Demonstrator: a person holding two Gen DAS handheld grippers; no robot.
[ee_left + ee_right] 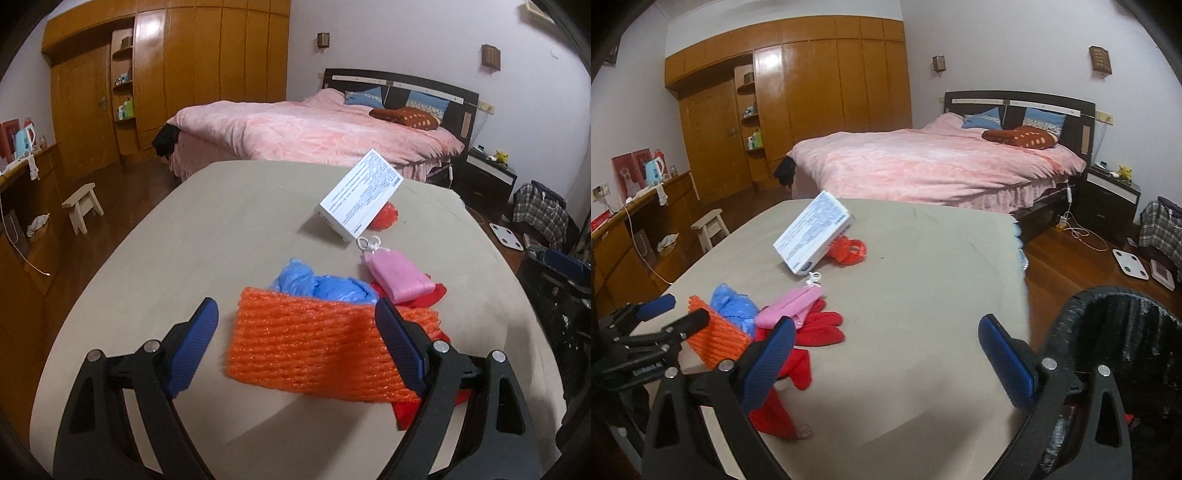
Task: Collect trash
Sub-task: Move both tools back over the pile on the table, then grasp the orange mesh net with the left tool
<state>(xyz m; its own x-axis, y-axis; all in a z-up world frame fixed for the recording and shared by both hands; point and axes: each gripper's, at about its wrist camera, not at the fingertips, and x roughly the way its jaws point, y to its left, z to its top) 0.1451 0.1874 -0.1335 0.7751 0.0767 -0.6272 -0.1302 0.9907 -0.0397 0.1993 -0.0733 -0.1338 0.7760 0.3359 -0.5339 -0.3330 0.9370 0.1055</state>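
Trash bin (pixel 1115 332) visible only in right wrist view.

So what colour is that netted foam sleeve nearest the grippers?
Bright orange foam net sleeve, with a ribbed mesh pattern; clearest in the left wrist view.

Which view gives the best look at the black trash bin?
The right wrist view: the trash bin shows its rim and dark inside beside the table's edge. The left wrist view shows only dark clutter at its right edge; I cannot make out the bin there.
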